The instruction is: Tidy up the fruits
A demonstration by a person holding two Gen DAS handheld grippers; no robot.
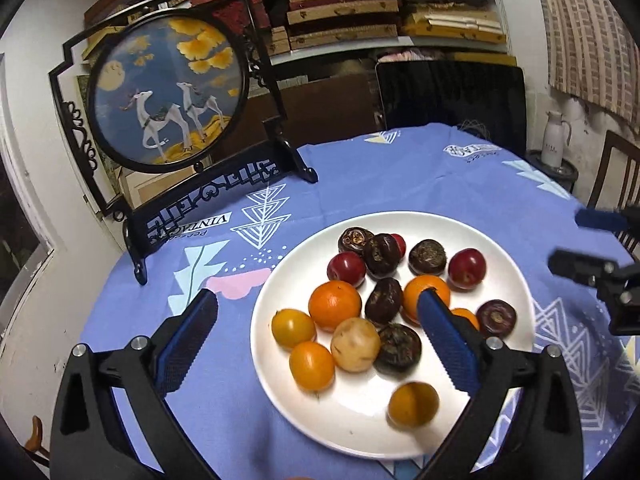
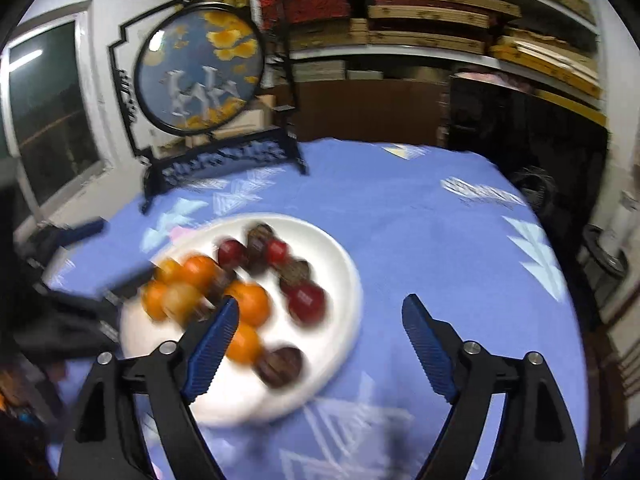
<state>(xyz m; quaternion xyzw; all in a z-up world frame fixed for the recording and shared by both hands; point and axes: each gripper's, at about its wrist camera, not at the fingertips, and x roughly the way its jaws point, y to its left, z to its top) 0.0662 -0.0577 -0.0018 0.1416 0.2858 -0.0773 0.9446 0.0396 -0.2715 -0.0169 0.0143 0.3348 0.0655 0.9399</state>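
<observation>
While you are holding both grippers over the surface (image 1: 400, 168), the only writing that can be read is on the blue cloth (image 2: 420, 240): the word "VINTAGE", printed mirrored near the foot of the round deer screen (image 1: 168, 88). A second printed label is lying further back on the cloth, but it is too small to read.

The fruits are all sitting on the white plate (image 1: 320, 420). In the left wrist view you are seeing three red plums at the far side, dark brown water chestnuts (image 1: 382, 300) in the middle, a large orange (image 1: 334, 304), several small yellow-orange fruits and one pale round fruit (image 1: 355, 344). One small orange fruit (image 1: 413, 404) is lying alone and blurred at the near part of the plate.

Your left gripper (image 1: 320, 344) is hanging above the plate with its jaws spread wide and holding nothing; one finger is over the cloth, the other is over the fruit. Your right gripper (image 2: 316, 352) is also wide open and holding nothing; one finger is over the right part of the plate, the other is over bare cloth. This view is blurred.

To the right of the plate the cloth is giving wide open room up to the surface edge. On the left the screen's black stand (image 1: 208, 200) is standing near the plate rim, and the near rim is lying close to the near edge.
</observation>
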